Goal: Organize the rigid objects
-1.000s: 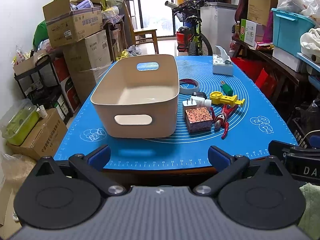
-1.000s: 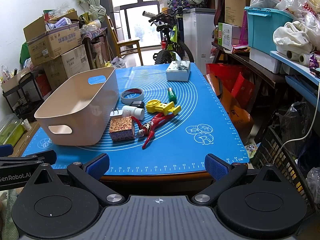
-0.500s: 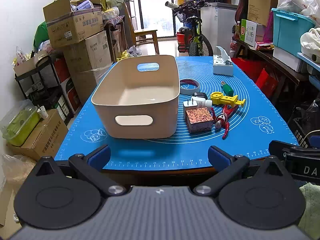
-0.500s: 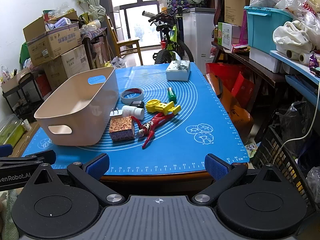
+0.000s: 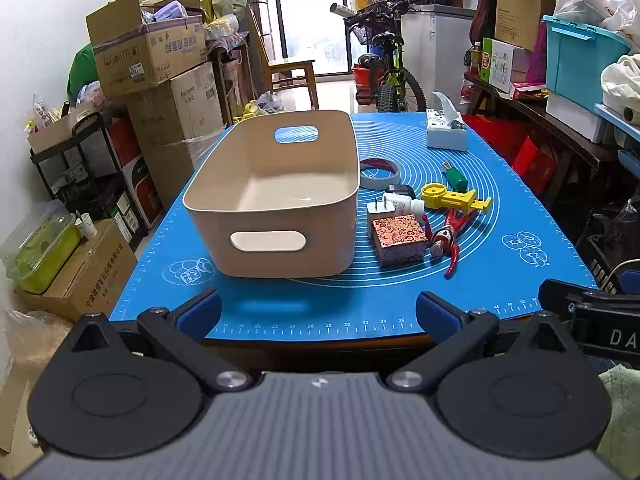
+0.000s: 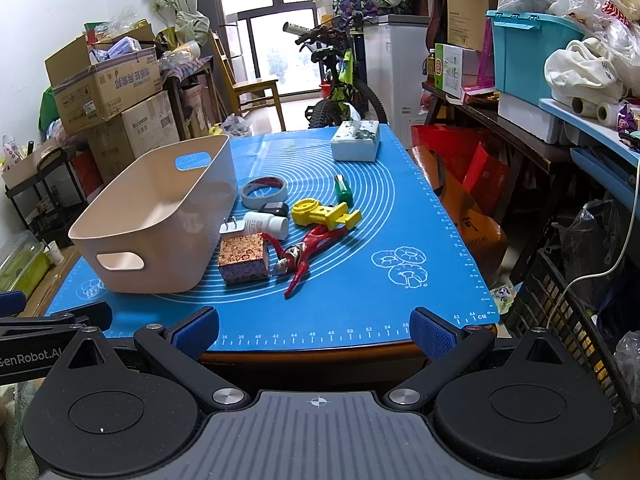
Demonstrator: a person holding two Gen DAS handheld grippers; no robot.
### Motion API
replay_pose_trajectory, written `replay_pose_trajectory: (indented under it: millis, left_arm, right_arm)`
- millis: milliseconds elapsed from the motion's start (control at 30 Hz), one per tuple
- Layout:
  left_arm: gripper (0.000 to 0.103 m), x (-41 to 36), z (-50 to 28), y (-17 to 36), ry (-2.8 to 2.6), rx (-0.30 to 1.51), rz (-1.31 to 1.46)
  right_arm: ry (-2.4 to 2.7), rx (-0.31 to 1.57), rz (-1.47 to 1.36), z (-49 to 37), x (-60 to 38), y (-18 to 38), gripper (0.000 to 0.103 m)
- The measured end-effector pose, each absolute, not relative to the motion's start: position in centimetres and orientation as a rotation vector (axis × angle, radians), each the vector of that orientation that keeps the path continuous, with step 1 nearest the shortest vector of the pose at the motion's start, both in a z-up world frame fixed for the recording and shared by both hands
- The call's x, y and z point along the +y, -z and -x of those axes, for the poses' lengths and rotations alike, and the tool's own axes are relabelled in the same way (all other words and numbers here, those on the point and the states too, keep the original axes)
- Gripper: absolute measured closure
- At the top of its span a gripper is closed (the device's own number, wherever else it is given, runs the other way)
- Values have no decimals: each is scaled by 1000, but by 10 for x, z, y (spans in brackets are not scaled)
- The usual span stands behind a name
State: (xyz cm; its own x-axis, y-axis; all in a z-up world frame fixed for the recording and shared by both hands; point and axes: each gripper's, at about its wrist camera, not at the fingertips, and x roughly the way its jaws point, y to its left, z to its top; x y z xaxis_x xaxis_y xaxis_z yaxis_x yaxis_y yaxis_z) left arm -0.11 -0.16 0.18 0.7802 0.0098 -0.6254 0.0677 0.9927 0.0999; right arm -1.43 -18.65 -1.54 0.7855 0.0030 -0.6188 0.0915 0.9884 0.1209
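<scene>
Cluttered room, blue mat [image 6: 360, 304]. Both grippers hung wide open and empty; the patterned box [image 6: 242, 260] sat ahead-left of the right gripper [image 6: 314, 330], nearer it, beside the empty bin [image 6: 160, 216].

beige bin [image 5: 280, 216], blue mat [image 5: 520, 208] with white rings, red-patterned box [image 5: 398, 234], yellow toy [image 5: 452, 199]

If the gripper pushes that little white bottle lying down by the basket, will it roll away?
Probably a bit. The white bottle lies on its round side, so a sideways push would likely roll it. It shouldn't go far: the patterned box and the white plug sit right beside it. It looks small, hard and likely light, so open jaws should grip it easily.
</scene>
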Motion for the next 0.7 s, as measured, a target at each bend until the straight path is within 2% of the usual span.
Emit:
replay_pose_trajectory:
  millis: [700]
  left_arm:
    - [1, 2, -1, -2, 44, 683, -110]
  right_arm:
    - [52, 655, -153, 14, -188, 20, 2]
